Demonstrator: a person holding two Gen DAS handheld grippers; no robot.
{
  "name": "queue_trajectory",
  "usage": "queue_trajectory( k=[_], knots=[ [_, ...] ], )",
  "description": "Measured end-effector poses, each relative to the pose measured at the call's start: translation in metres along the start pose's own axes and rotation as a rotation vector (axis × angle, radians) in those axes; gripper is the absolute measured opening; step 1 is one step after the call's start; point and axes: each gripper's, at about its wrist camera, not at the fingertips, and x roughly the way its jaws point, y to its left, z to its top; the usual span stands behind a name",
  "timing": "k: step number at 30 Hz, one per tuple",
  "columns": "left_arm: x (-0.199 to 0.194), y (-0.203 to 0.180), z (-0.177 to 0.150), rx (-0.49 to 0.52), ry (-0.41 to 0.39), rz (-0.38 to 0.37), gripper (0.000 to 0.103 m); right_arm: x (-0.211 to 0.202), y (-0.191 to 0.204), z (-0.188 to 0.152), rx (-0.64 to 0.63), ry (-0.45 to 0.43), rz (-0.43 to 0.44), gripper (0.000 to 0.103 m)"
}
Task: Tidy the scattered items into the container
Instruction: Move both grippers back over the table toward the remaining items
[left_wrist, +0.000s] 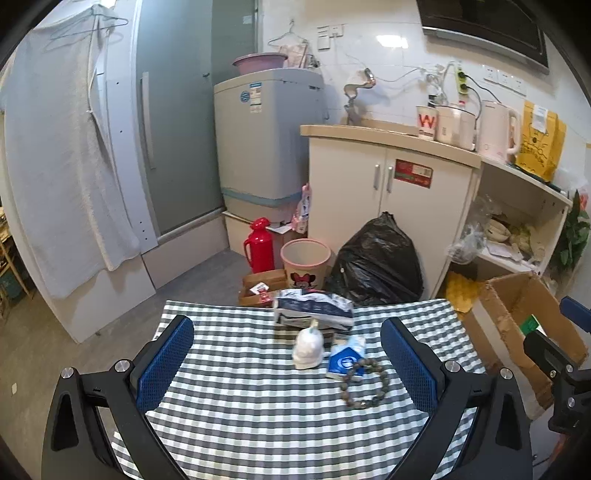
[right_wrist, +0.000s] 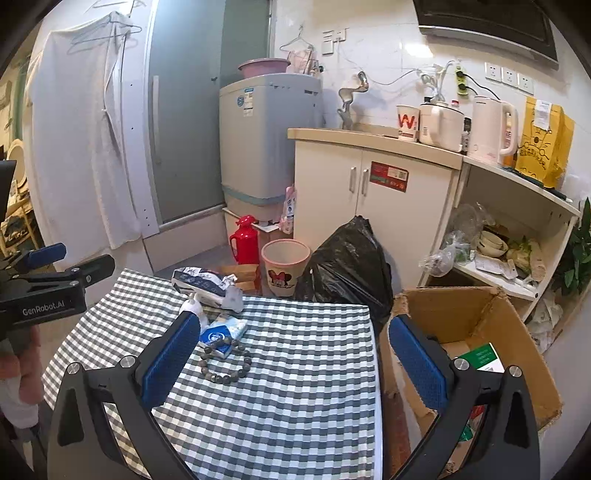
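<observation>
With both the left gripper (left_wrist: 288, 363) and right gripper (right_wrist: 295, 360) spread apart and empty, the loose, limp grey-green bead bracelet (left_wrist: 365, 384), seen lower centre-right on the checked tablecloth (left_wrist: 240, 406) touching the blue-and-white tissue pack (left_wrist: 345, 360), was judged light, slippery and best pinched across one strand.

The left gripper (right_wrist: 55, 280), at the left edge of the right wrist view, bears "GenRobot.AI" in pale letters on its black body. A white paper cup (left_wrist: 426, 122) on the counter, upper right in both views, shows a large red "W". Other labels and stickers are too small to read.
</observation>
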Motion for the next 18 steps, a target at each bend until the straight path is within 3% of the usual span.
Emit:
queue_trajectory(
  k=[18],
  knots=[
    [0.047,0.020,-0.022,-0.001,0.103,0.024,0.103,0.051,0.021,-0.009,-0.070,0.057,0.058,0.103]
  ],
)
